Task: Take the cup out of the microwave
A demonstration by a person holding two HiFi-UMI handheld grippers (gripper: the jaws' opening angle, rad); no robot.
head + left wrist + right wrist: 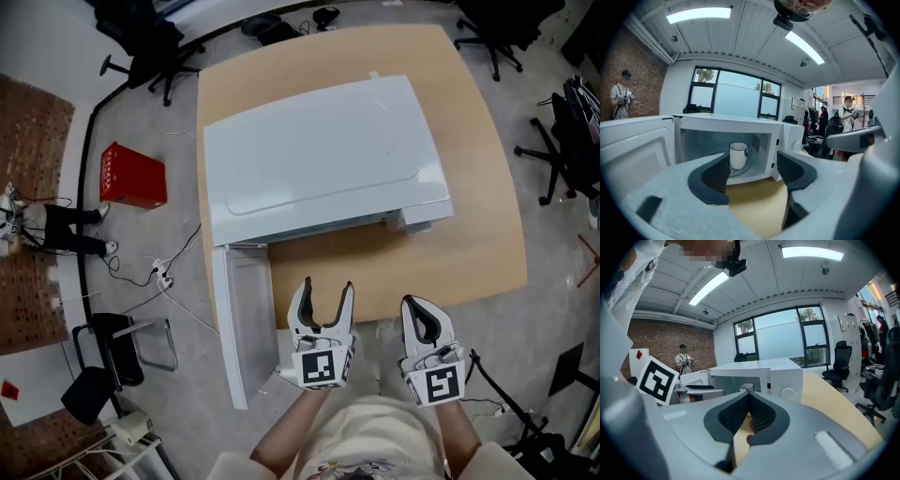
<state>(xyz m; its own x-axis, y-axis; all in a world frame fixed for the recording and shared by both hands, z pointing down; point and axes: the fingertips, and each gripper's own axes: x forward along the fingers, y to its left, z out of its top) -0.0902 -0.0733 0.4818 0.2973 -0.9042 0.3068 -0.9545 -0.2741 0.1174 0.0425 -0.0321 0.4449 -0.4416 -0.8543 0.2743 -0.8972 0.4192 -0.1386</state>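
My left tongs (326,287) are spread, my right tongs (420,306) pressed together, both empty. The cup (738,154) is straight ahead; I should go in slow.

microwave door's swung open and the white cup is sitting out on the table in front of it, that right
Not quite. The door is open, but the white cup is not out on the table: it stands inside the microwave, as the left gripper view shows.
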